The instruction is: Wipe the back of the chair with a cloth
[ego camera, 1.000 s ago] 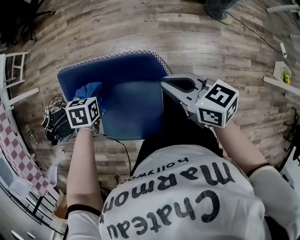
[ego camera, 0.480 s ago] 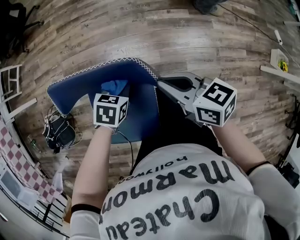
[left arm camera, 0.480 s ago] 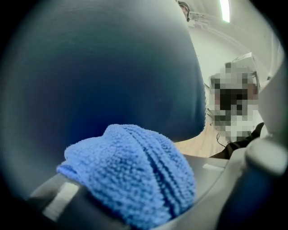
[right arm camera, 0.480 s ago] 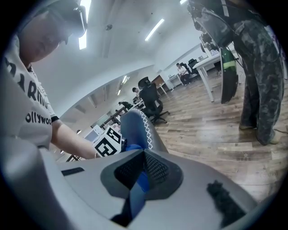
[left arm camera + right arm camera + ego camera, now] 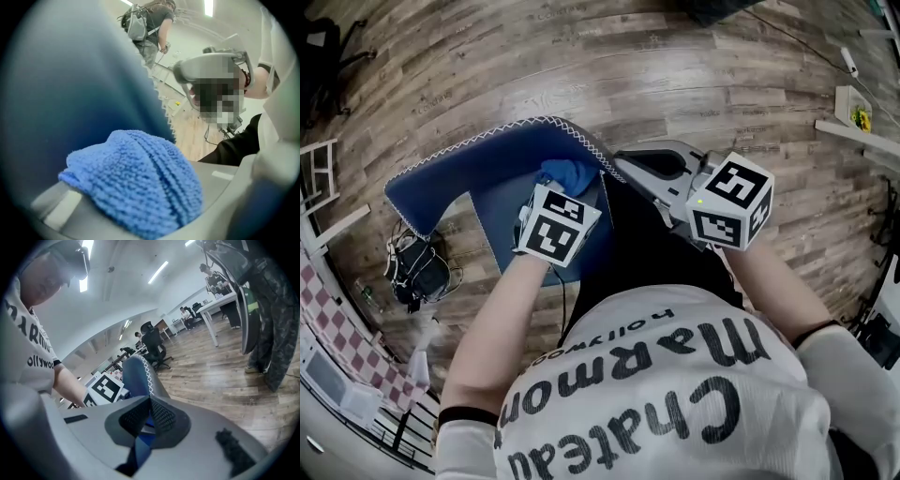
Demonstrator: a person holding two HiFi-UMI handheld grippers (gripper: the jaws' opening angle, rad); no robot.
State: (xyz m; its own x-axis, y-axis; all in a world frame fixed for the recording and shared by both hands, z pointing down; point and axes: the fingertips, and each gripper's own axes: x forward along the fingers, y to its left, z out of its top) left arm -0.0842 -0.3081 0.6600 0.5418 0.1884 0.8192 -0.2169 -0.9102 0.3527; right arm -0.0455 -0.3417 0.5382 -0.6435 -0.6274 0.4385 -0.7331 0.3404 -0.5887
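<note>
**Head view.** Chair back (image 5: 487,164): blue, edged in white stitching, tilted over the wood floor (image 5: 694,84). Left gripper (image 5: 562,192): near the panel's right end, with the blue cloth (image 5: 565,173) bunched at its tip. Right gripper (image 5: 630,167): at the stitched right edge.

**Left gripper view.** Jaws clamped on the knitted cloth, which bulges out over both of them. Dark upholstery fills the left of the view. The cloth probably touches it, but the view is too close and blurred to be certain.

**Right gripper view.** Jaws closed on the chair back's blue edge, with the mesh pads (image 5: 133,418) on either side of the fabric.

**Handling, as judged.**
- Hold the right grip firm so the panel cannot swing away under pressure.
- Lead with the bulging wad of cloth, not the jaw tips, so that no hard plastic scrapes the upholstery.
- Press lightly and evenly.
- Run overlapping strokes along the panel, stopping short of the stitching so the knit does not snag.
</note>
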